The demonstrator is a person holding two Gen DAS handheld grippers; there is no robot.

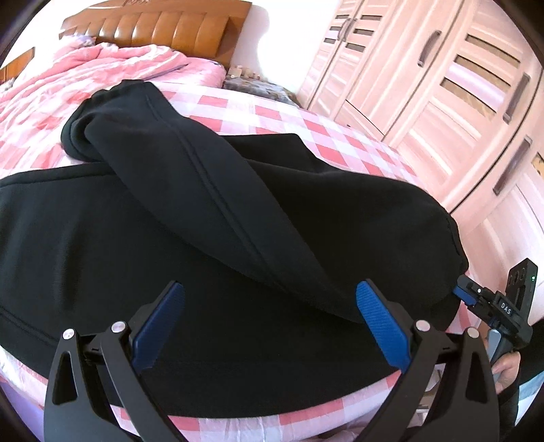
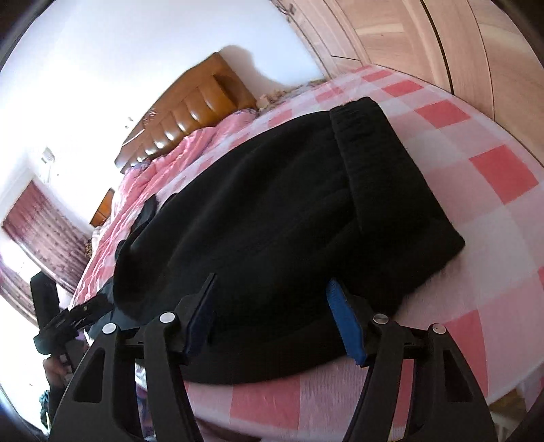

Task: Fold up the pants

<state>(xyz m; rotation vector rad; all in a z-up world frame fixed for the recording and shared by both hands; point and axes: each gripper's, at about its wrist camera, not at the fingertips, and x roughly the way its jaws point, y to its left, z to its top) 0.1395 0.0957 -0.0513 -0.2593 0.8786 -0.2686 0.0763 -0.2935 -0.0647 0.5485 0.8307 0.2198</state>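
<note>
Left tongs [image 1: 270,306] spread wide, right tongs [image 2: 272,306] likewise, over black pants [image 1: 204,221].

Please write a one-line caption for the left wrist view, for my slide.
Open left gripper above black pants on a pink checked bedsheet, one leg folded across; right gripper at the waistband end.

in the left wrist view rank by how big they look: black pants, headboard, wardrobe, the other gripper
1. black pants, filling most of the frame, though nearness to the camera inflates them
2. wardrobe
3. headboard
4. right gripper, a small shape at the right edge
</note>
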